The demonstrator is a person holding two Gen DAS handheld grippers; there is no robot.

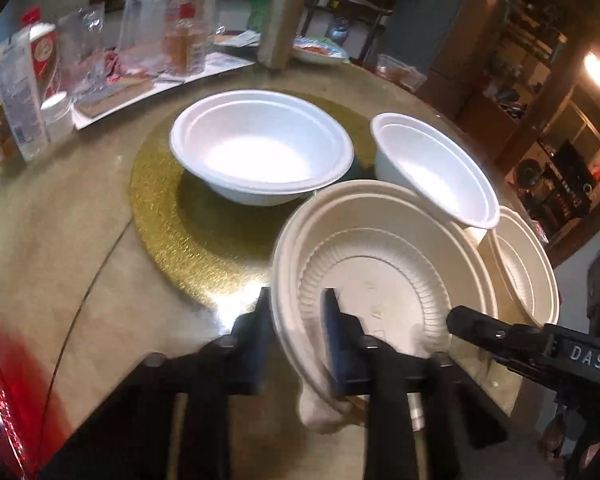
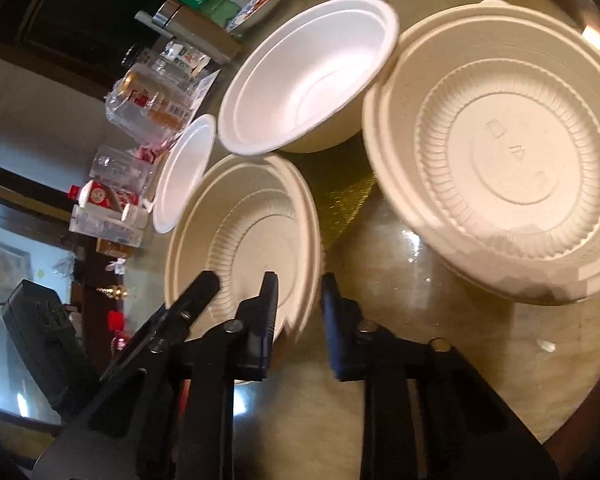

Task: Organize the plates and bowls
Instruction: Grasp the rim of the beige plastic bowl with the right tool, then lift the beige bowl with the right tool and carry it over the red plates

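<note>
Two white bowls [image 1: 262,146] [image 1: 436,170], cream ribbed plates [image 1: 384,264] [image 2: 500,152], a textured gold mat [image 1: 188,232], perhaps a beige table [image 1: 60,216].

The left wrist camera sits just behind the left gripper [image 1: 296,320] and looks forward, low over the round table [image 1: 60,232]. It is very close to the cream plate [image 1: 384,264], which fills the near middle. Its picture stands upright, with the room far behind. The right wrist camera sits behind the right gripper [image 2: 300,308] and is also low and close, but its picture is turned on its side, so the bottles [image 2: 148,108] lie sideways at the left. Both views show the same cream plate [image 2: 244,240], the big white bowl [image 1: 260,144] [image 2: 308,76] and the gold mat [image 1: 172,216] [image 2: 348,196]. Each camera sees the other gripper at its edge.
</note>
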